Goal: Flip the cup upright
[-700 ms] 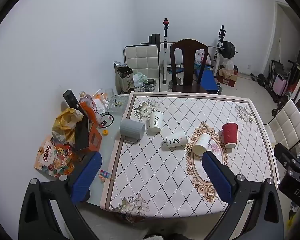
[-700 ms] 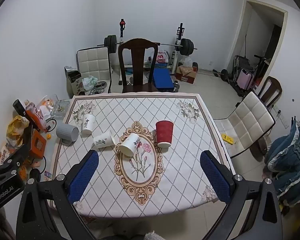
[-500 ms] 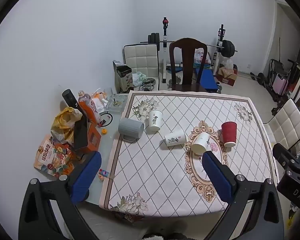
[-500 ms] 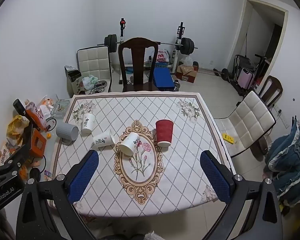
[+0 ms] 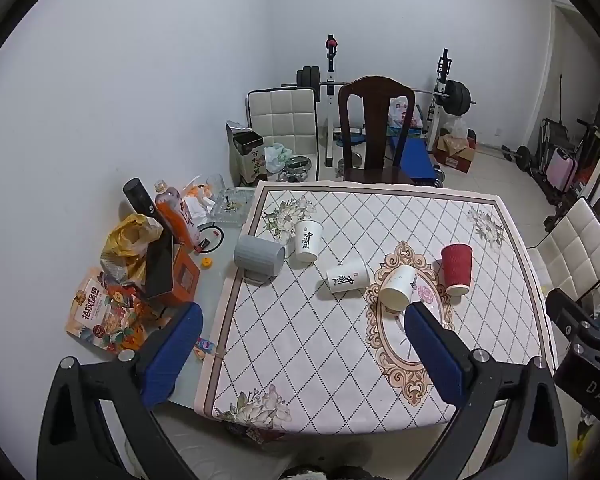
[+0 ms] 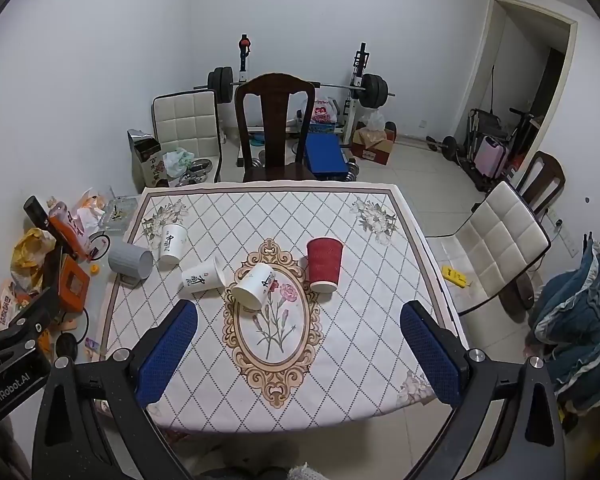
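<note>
I hold both claws high above the table [image 6: 380, 360] with its diamond-patterned cloth; the left claw [image 5: 300, 352] and the right claw [image 6: 298, 350] gape wide and grip nothing. The white paper cup lying on its side [image 6: 256, 286] rests on the floral medallion, base toward me, just beside the inverted red ribbed paper cup [image 6: 324, 264]. A second white printed cup [image 6: 200, 278] lies tipped to its left. I judge the approach should come low from the side, pinching the wall lightly so the paper doesn't crush, and rotating clear of the red cup.
</note>
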Tool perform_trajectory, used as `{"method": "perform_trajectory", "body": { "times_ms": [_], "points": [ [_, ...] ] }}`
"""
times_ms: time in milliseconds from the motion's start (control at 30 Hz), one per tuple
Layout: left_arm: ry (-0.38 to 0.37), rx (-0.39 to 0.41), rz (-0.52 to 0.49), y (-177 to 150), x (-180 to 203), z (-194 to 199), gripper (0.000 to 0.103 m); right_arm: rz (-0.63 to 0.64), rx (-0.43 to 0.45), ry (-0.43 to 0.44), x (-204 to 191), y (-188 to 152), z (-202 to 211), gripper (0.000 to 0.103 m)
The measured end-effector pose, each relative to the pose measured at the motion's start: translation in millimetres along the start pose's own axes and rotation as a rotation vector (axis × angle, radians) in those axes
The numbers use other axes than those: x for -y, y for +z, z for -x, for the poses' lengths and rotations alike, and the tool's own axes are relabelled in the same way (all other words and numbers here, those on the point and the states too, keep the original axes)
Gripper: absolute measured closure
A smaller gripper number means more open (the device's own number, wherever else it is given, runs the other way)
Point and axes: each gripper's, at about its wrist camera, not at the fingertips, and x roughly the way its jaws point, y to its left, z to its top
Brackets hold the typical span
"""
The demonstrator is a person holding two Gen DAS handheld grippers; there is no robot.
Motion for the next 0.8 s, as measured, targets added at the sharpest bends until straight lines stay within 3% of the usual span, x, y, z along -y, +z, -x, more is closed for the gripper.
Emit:
{"method": "perform_trajectory", "body": {
  "times_ms": [800],
  "points": [
    [0.011, 0.021, -0.002, 6.2, -1.3, 7.0, 0.0, 0.005, 0.004, -0.001, -1.4, 4.8, 2.3, 0.001]
  ]
}}
